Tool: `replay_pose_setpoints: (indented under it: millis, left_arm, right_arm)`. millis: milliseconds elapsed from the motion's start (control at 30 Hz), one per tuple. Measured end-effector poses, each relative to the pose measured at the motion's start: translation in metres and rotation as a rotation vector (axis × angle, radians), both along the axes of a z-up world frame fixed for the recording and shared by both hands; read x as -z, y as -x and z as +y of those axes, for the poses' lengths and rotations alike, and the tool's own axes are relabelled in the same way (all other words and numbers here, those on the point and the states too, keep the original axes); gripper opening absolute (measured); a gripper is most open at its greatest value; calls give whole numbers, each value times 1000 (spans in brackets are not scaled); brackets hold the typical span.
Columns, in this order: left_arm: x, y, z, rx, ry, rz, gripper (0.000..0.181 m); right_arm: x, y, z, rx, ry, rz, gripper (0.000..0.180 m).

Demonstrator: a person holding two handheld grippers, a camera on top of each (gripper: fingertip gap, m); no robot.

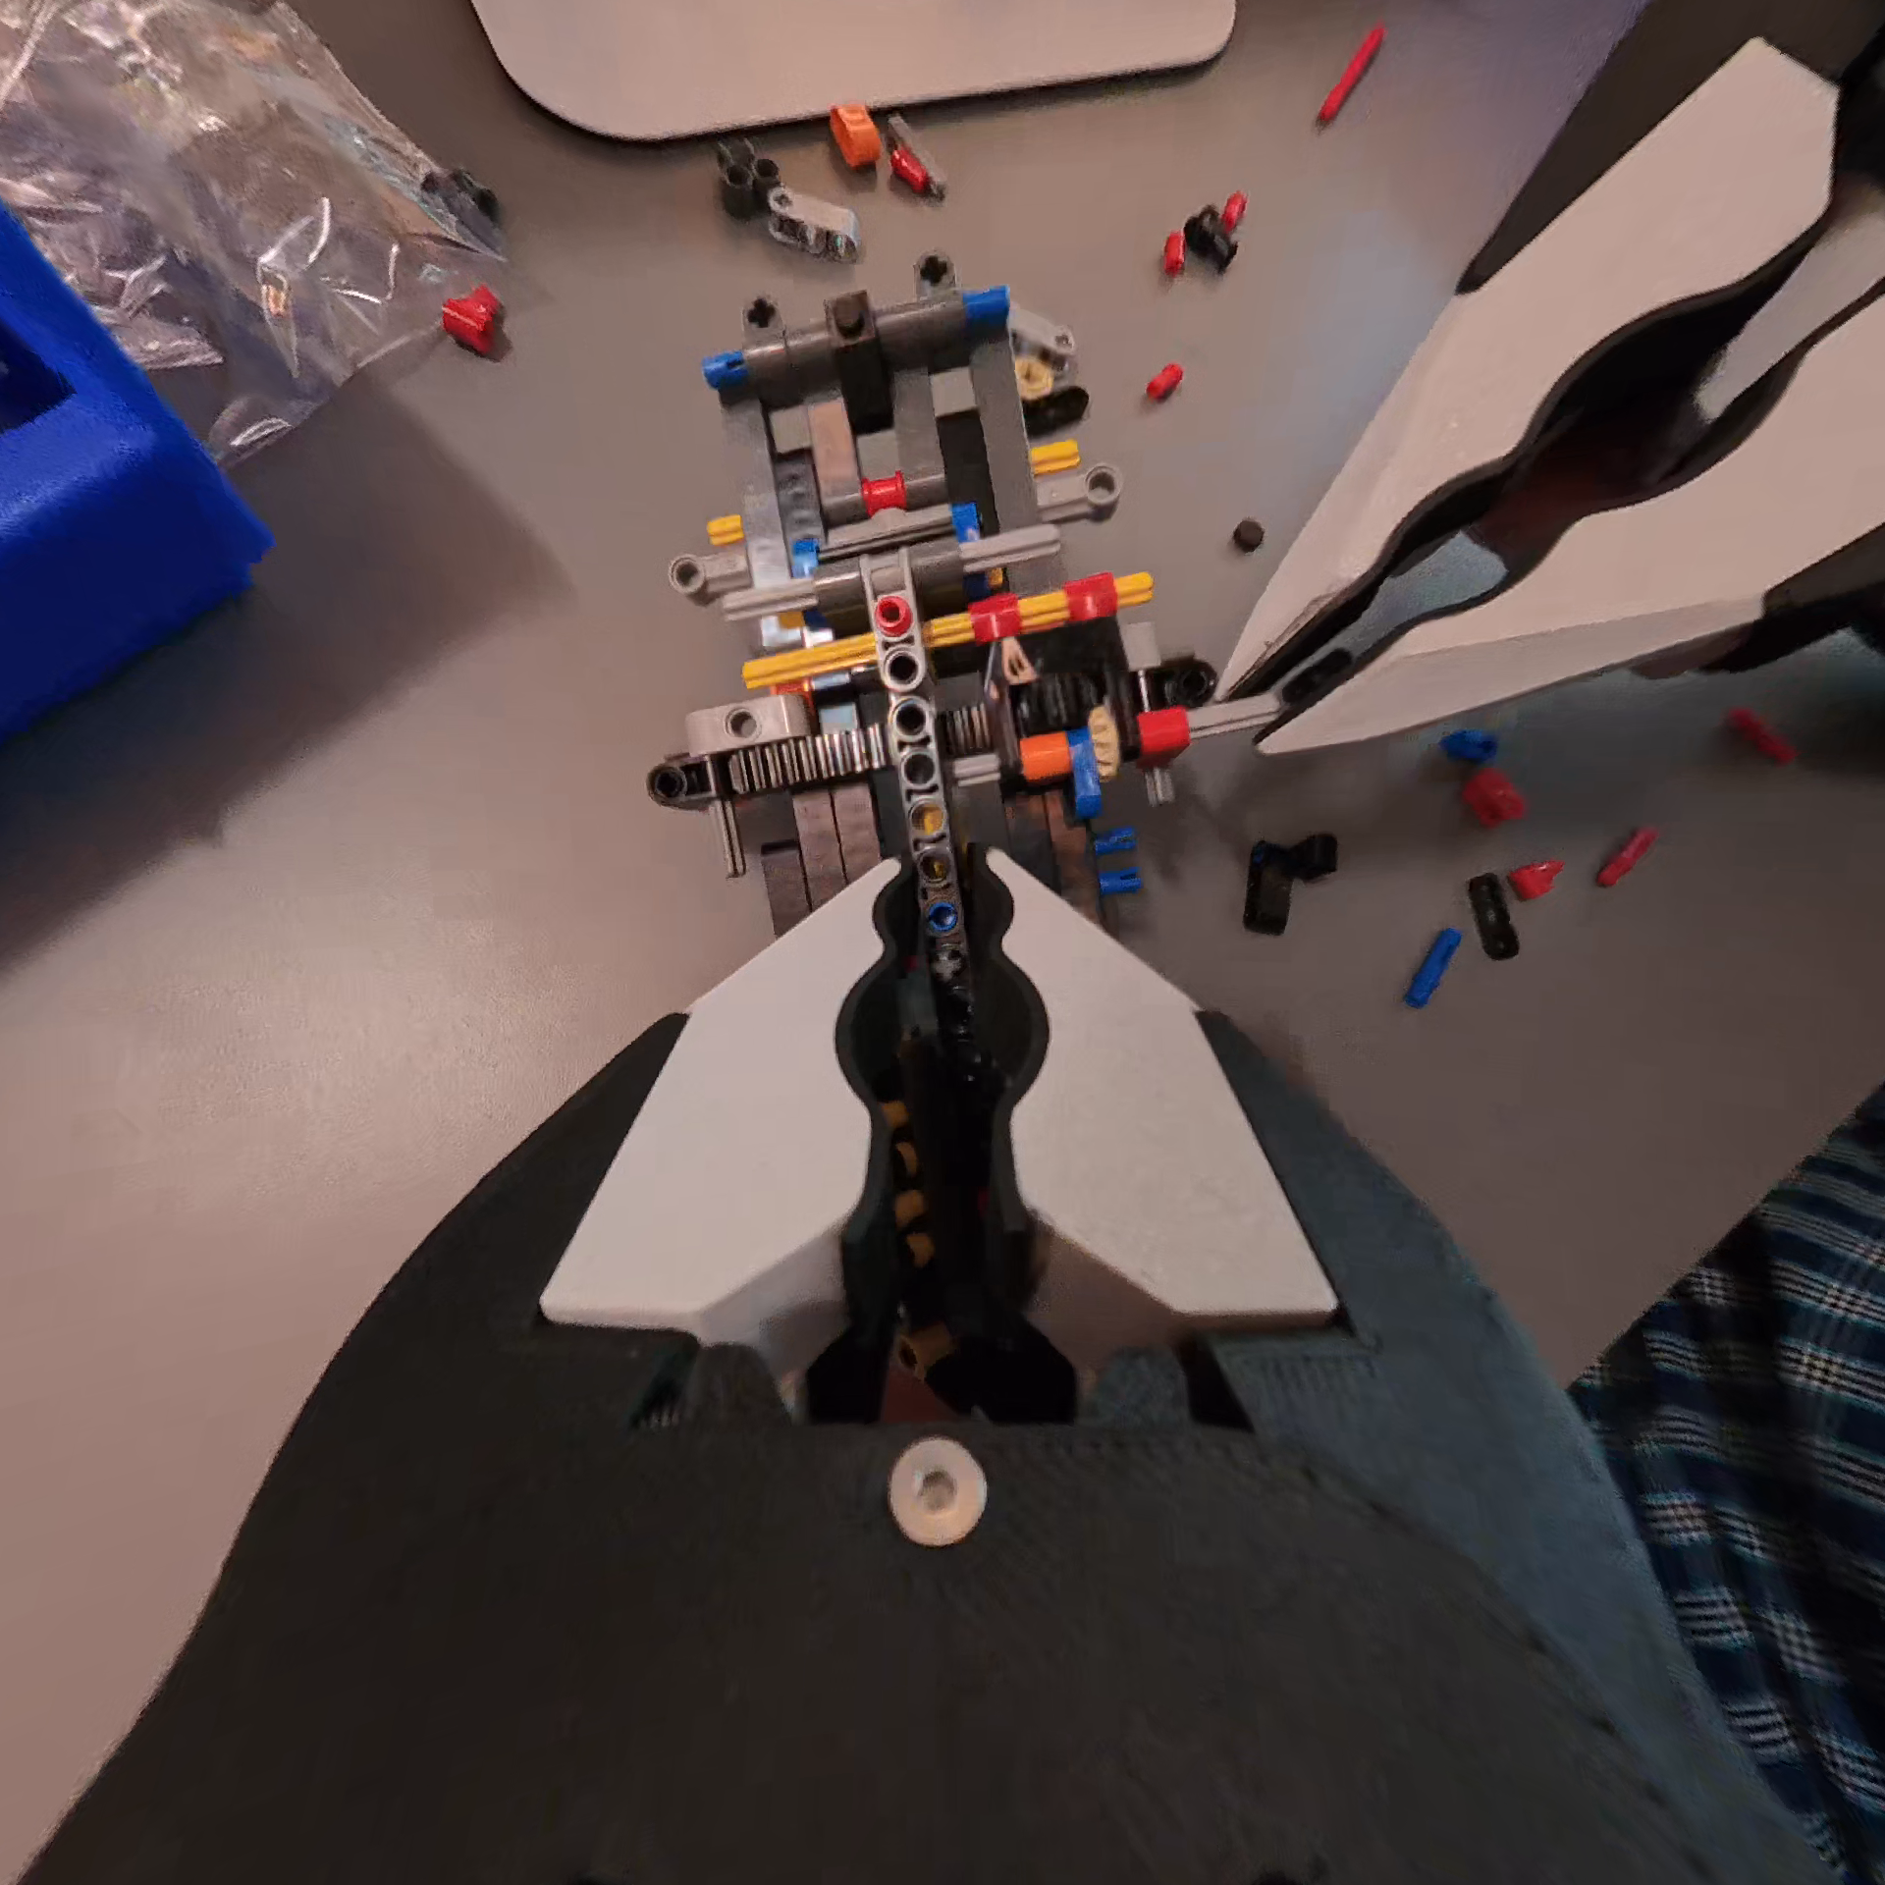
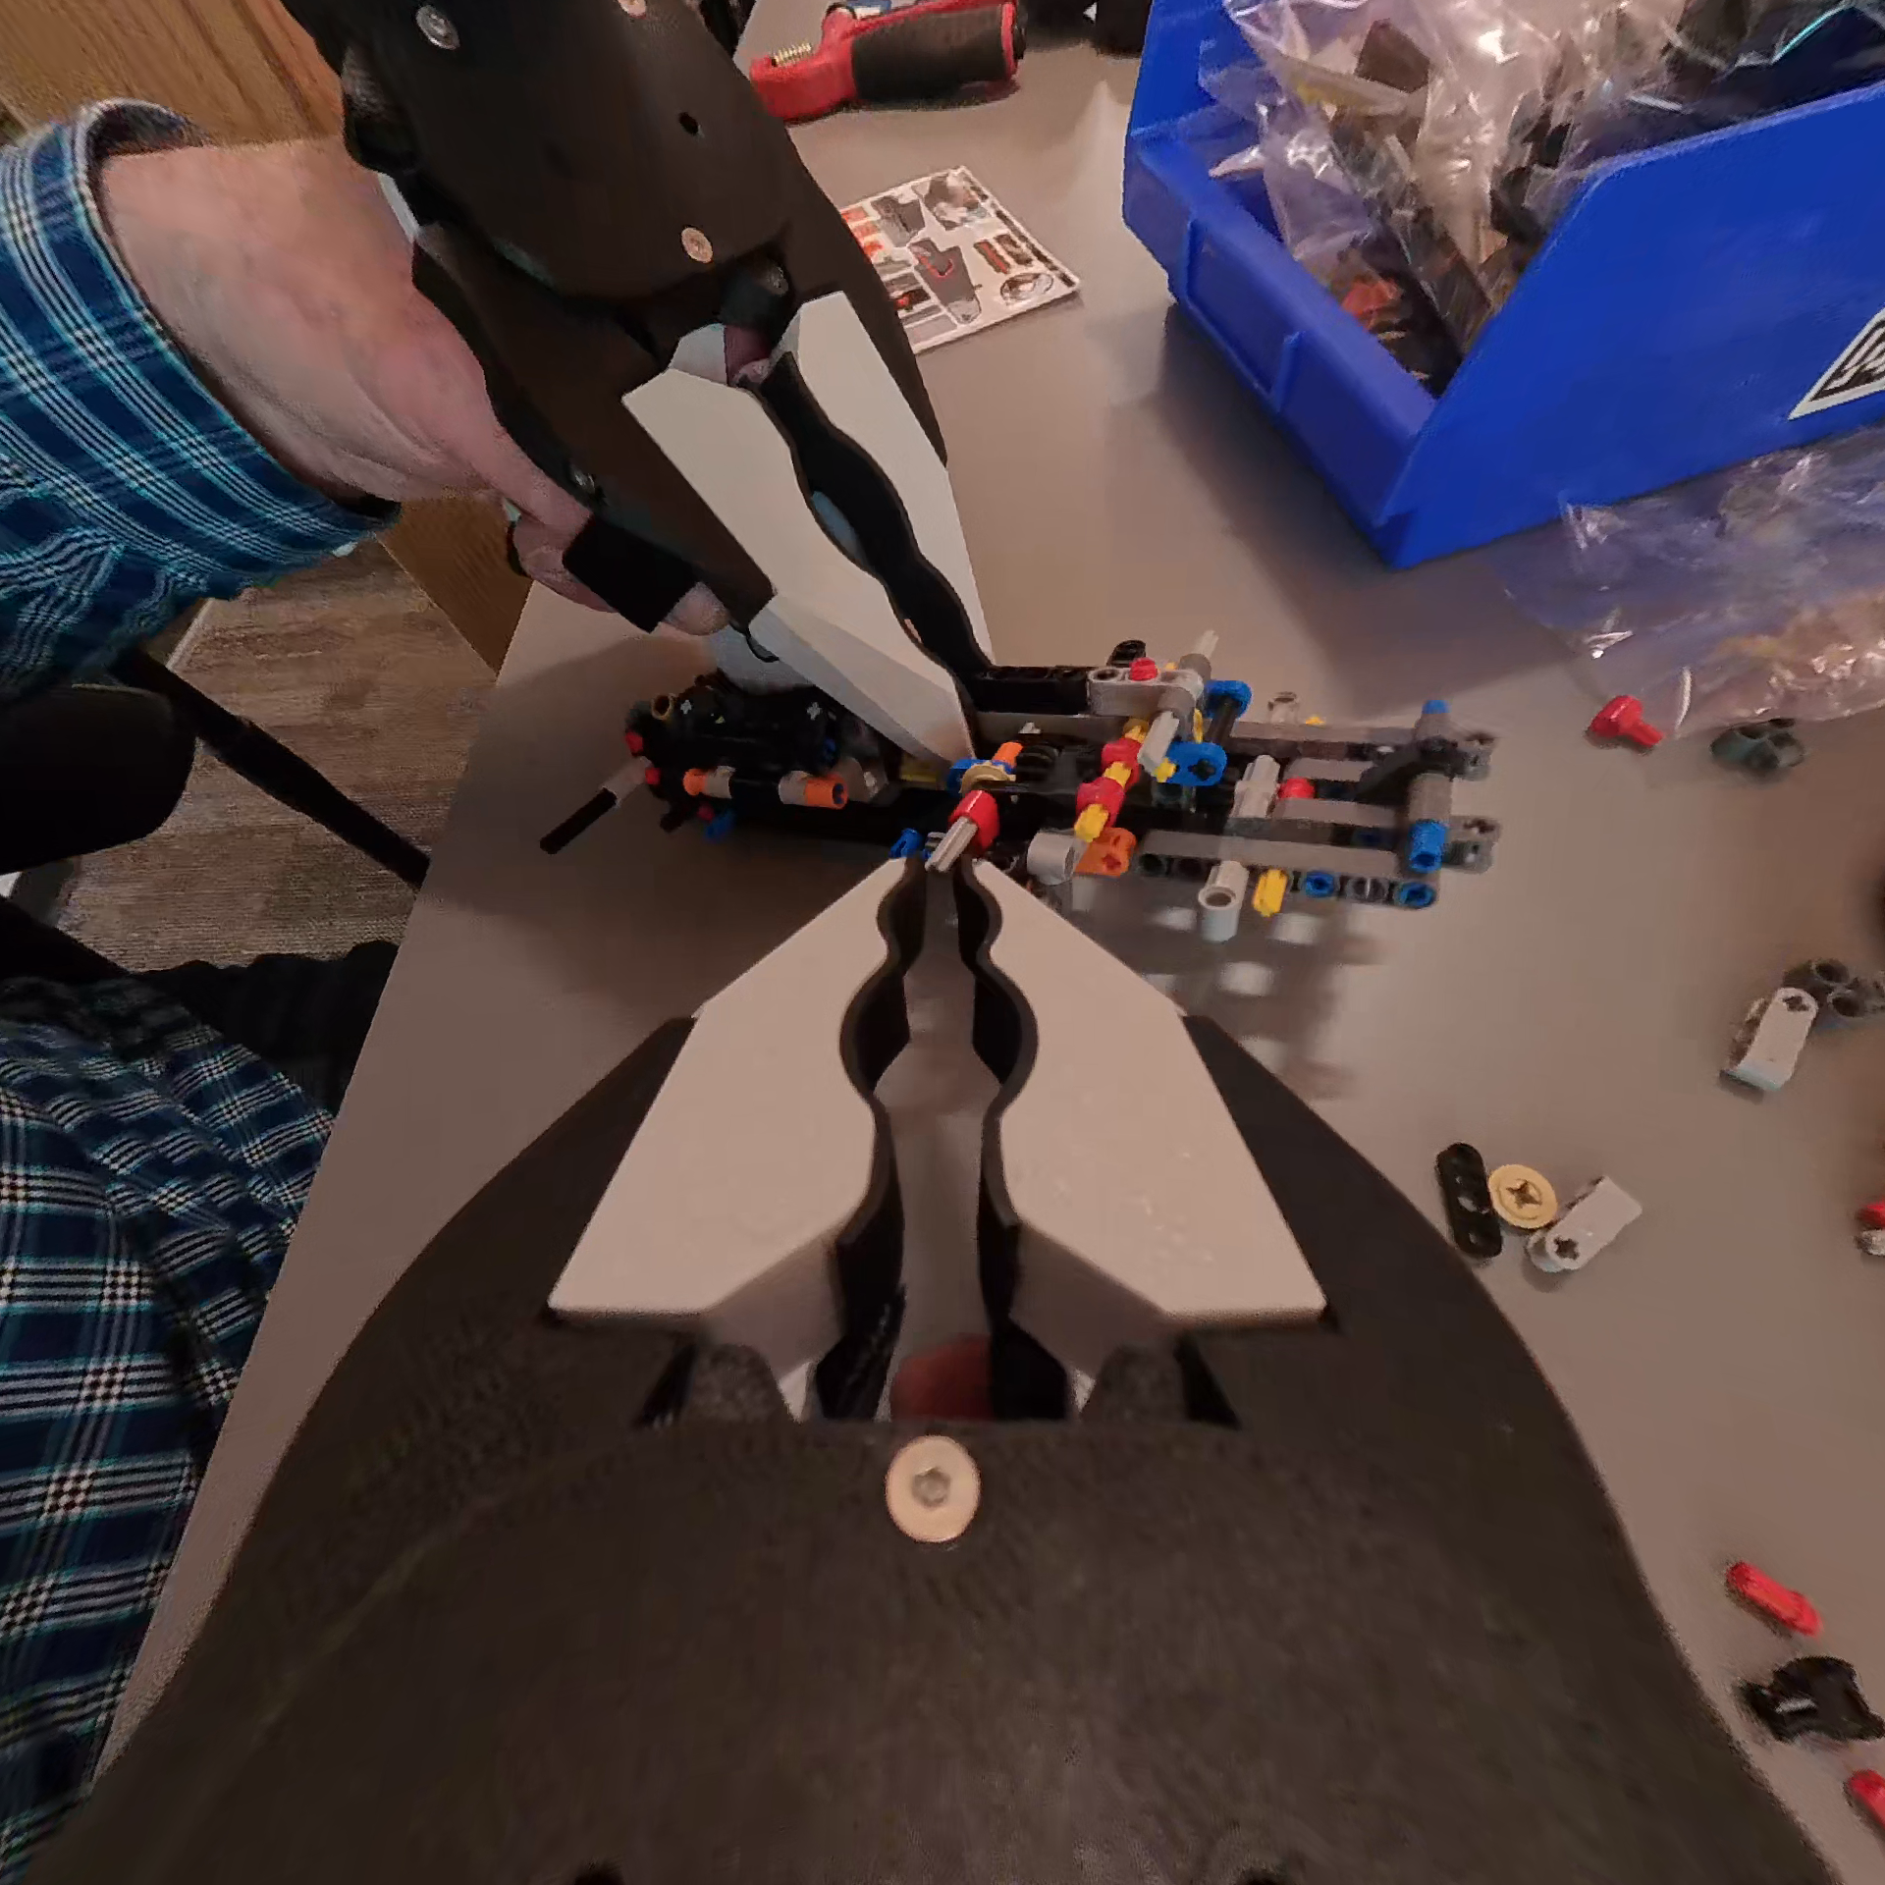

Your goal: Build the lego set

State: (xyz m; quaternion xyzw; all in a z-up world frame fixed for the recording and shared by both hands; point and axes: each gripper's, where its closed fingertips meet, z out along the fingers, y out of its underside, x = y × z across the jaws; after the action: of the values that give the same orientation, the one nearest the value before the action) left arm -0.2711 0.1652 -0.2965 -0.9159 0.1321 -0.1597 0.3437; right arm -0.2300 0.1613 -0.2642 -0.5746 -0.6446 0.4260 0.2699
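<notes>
your left claw (image 1: 944, 898) is pressed together on the near end of the lego chassis (image 1: 898, 571), pinching the upright perforated grey beam (image 1: 911, 714) and the black stack under it. the beam runs away from you between the fingers, a red pin in its far hole and a blue one near the tips. the chassis lies flat on the grey bench (image 1: 357, 918), mid-scene, long axis pointing away in the left wrist view.

your right claw (image 2: 944, 867) comes in from the right side of the build. its tips are closed on the end of a light grey axle (image 2: 949, 845), which carries a red bush (image 2: 974, 814) just past the tips. in the left wrist view the same claw (image 1: 1250, 714) shows at the right, its tips on that axle beside the red bush (image 1: 1161, 732), with a tan gear and an orange piece further in along the shaft. a black toothed rack (image 1: 806, 760) sits across the near part of the build.

loose parts lie scattered on the bench to the right of the chassis: red pins (image 1: 1627, 855), a blue pin (image 1: 1431, 967), small black connectors (image 1: 1285, 877). a clear plastic bag (image 1: 204, 204) lies far left, partly over a blue bin (image 1: 92, 530). in the right wrist view the blue bin (image 2: 1530, 408) holds crumpled bags of parts, and a sticker sheet (image 2: 959, 255) lies flat on the bench beyond the build. a hand (image 2: 337, 347) in a plaid sleeve grips the left tool.
</notes>
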Motion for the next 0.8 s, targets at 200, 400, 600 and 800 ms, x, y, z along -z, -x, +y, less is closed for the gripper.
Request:
replay_pose_setpoints:
  millis: [200, 400, 600, 800]
  left_arm:
    - [2, 3, 1, -16, -21, -19, 6]
    - [-13, 0, 2, -5, -102, -114, 6]
    - [-40, -7, 2, 10, -203, -296, 6]
    - [-66, -13, 5, 16, -318, -453, 6]
  right_arm:
    - [1, -9, 6, 33, 4, 15, 13]
    - [-4, -14, 12, 68, 19, 72, 19]
    - [-22, -8, 12, 79, -33, 171, 23]
    - [-50, -8, 6, 84, -23, 300, 22]
